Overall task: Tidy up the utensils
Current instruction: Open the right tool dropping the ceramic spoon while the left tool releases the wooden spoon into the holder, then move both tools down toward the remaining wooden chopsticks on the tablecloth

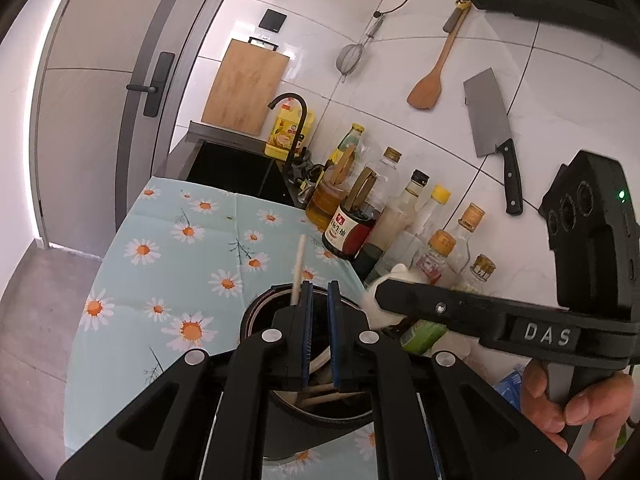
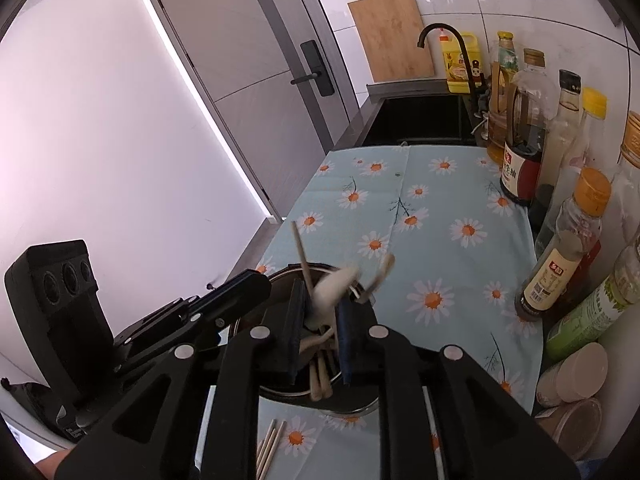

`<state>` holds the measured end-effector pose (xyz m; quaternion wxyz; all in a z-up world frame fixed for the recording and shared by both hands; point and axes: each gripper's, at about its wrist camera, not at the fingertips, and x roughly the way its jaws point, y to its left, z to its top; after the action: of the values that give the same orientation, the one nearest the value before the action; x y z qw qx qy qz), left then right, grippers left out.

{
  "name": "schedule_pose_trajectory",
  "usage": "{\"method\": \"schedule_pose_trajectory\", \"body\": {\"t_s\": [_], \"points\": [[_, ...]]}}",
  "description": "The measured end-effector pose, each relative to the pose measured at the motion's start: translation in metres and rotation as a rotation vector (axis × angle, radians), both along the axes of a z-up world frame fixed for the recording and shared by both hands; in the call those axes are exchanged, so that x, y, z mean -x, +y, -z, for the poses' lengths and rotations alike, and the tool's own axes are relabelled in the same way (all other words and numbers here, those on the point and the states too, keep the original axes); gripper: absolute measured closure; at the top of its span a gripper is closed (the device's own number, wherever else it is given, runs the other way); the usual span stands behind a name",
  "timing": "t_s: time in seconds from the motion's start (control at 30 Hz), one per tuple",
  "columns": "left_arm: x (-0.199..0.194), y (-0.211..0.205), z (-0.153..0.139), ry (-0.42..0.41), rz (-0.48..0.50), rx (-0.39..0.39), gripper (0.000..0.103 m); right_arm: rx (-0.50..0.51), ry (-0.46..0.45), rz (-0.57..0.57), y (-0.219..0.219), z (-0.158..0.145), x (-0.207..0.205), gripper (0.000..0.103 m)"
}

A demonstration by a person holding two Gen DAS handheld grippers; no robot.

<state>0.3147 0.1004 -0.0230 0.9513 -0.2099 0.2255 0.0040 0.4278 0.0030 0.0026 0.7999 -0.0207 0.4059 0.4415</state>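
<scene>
A dark round utensil holder (image 1: pixel 320 424) stands on the daisy tablecloth (image 1: pixel 168 248) and holds wooden chopsticks and a white stick. My left gripper (image 1: pixel 319 300) hovers over its mouth with a narrow gap between the blue pads, nothing clearly between them. In the right wrist view the holder (image 2: pixel 352 404) sits under my right gripper (image 2: pixel 320 300), whose pads are apart around a blurred white spoon (image 2: pixel 334 286); I cannot tell if they press on it. Loose chopsticks (image 2: pixel 272 448) lie on the cloth in front of the holder.
Several sauce and oil bottles (image 1: pixel 360 216) line the wall side. A sink (image 1: pixel 236 172) with a black tap lies beyond the cloth. A cleaver (image 1: pixel 494 136), wooden spatula (image 1: pixel 430 80), strainer and cutting board (image 1: pixel 246 86) hang on the tiled wall. Plastic tubs (image 2: pixel 576 380) stand at right.
</scene>
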Motion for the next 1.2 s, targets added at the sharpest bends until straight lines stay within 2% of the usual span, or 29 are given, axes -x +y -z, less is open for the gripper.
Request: {"method": "schedule_pose_trajectory", "body": {"t_s": [0.07, 0.13, 0.6, 1.0, 1.1, 1.2], "points": [[0.003, 0.000, -0.002, -0.005, -0.003, 0.003, 0.096, 0.001, 0.005, -0.003, -0.001, 0.000, 0.001, 0.069], [0.005, 0.000, -0.005, -0.008, -0.004, 0.004, 0.096, 0.013, 0.009, -0.010, 0.001, 0.000, 0.002, 0.062], [0.046, -0.001, -0.023, -0.051, -0.047, -0.004, 0.096, -0.007, -0.005, -0.023, -0.014, -0.017, 0.029, 0.062], [0.098, -0.018, -0.026, -0.023, -0.049, 0.004, 0.096, -0.058, 0.017, -0.054, -0.041, -0.025, 0.079, 0.062], [0.108, -0.022, -0.023, 0.000, -0.052, 0.005, 0.083, -0.060, 0.039, -0.061, -0.046, -0.020, 0.089, 0.062], [0.121, -0.023, -0.015, 0.031, -0.065, 0.019, 0.083, -0.041, 0.069, -0.073, -0.053, -0.007, 0.102, 0.062]]}}
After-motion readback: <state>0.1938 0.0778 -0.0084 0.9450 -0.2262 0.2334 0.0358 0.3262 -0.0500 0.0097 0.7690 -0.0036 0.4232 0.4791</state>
